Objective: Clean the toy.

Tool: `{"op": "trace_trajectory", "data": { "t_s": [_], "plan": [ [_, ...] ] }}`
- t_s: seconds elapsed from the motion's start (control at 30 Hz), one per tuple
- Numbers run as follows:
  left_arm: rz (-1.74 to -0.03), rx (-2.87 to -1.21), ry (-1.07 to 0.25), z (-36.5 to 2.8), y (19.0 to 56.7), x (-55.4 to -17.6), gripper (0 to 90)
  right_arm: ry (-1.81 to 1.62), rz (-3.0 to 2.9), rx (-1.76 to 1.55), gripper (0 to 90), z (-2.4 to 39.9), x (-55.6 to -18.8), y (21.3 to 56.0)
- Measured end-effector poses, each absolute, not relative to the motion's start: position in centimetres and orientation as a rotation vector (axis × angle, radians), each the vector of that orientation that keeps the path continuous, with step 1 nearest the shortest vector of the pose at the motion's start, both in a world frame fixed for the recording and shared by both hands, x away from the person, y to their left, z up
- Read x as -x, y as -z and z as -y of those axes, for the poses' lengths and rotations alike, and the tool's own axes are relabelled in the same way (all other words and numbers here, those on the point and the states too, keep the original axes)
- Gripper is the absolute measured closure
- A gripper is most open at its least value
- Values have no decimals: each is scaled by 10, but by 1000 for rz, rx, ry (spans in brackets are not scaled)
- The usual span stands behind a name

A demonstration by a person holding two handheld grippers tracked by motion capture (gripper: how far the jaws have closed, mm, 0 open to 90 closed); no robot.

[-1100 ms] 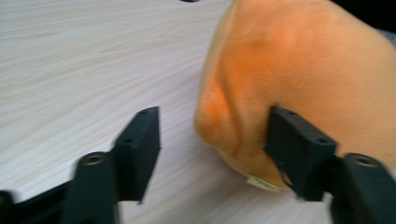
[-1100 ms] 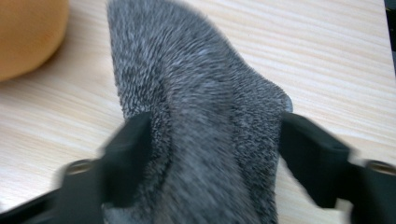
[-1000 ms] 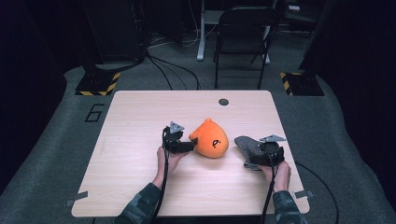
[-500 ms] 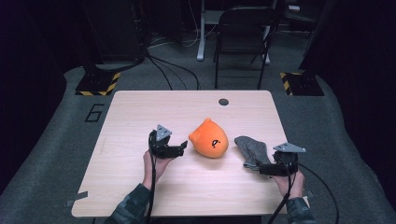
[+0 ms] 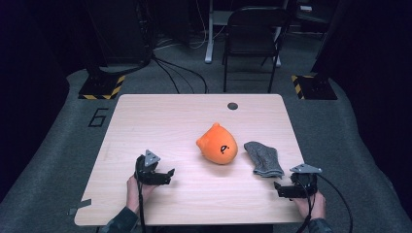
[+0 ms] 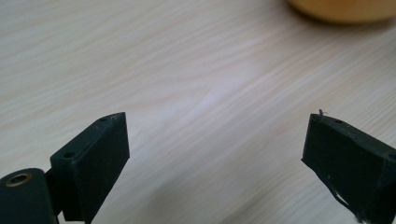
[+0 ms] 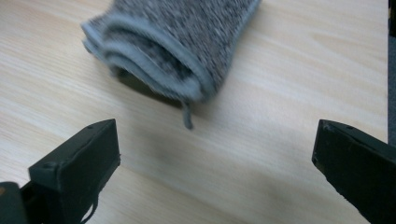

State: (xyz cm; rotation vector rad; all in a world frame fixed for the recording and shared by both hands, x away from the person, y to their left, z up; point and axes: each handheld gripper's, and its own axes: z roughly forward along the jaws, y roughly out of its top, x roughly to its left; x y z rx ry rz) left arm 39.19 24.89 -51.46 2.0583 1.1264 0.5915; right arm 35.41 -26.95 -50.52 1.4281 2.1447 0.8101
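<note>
An orange plush toy (image 5: 217,144) with a small black mark lies near the middle of the wooden table (image 5: 160,116); its lower edge shows in the left gripper view (image 6: 341,9). Just to its right lies a grey knitted sock (image 5: 264,158), cuff towards me (image 7: 187,42). My left gripper (image 5: 169,174) is low over bare wood at the near left, well apart from the plush, and points right. Its jaws have just been opening and stand wide (image 6: 215,144) with nothing between them. My right gripper (image 5: 277,189) sits by the near right edge, just short of the sock. Its jaws (image 7: 215,154) have also just opened and hold nothing.
A dark round cap (image 5: 232,106) sits in the tabletop near its far edge. Behind the table stand a folding chair (image 5: 252,39) and yellow-and-black striped floor plates (image 5: 101,90), with cables across the grey floor. A tag (image 5: 80,206) sticks out at the table's near left corner.
Both hands have drawn back towards the near edge: the left away from the plush it was against, the right off the sock. Both pairs of jaws have opened wider.
</note>
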Motion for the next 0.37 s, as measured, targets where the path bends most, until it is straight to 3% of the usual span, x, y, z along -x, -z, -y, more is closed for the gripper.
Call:
{"op": "trace_trajectory", "data": {
  "t_s": [0.37],
  "plan": [
    [-1208, -2061, -537, -269, 530, -400, 54, -846, -2182, -1432, 0, 279, -354, 525]
  ]
}}
